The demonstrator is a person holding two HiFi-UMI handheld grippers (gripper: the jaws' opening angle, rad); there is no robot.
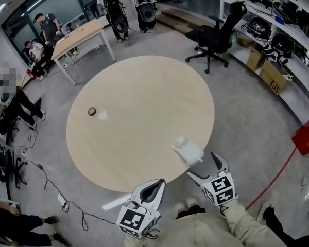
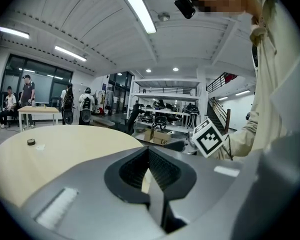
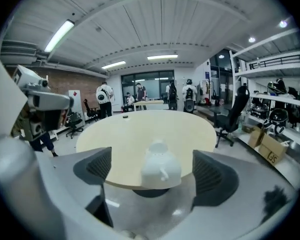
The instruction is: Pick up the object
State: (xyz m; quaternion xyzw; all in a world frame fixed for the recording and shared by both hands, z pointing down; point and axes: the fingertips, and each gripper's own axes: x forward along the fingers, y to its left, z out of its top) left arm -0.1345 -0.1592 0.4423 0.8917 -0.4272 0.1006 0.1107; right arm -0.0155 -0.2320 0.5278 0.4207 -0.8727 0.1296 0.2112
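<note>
A white, lumpy object point(image 1: 188, 150) with a small handle lies at the front right edge of the round wooden table point(image 1: 144, 86). My right gripper point(image 1: 203, 166) hovers just off that edge, open, its jaws spread wide. In the right gripper view the white object point(image 3: 160, 166) sits centred ahead of the right gripper point(image 3: 155, 174), beyond the pads and untouched. My left gripper point(image 1: 155, 188) is held low at the table's front edge, shut with nothing in it. In the left gripper view the left gripper point(image 2: 149, 171) shows its jaws pressed together.
A small dark round item point(image 1: 92, 111) and a tiny white piece point(image 1: 102, 115) lie on the table's left side. A black office chair point(image 1: 216, 35) stands behind the table, a rectangular table point(image 1: 80, 35) at the back left with people near it. Shelving and boxes line the right wall.
</note>
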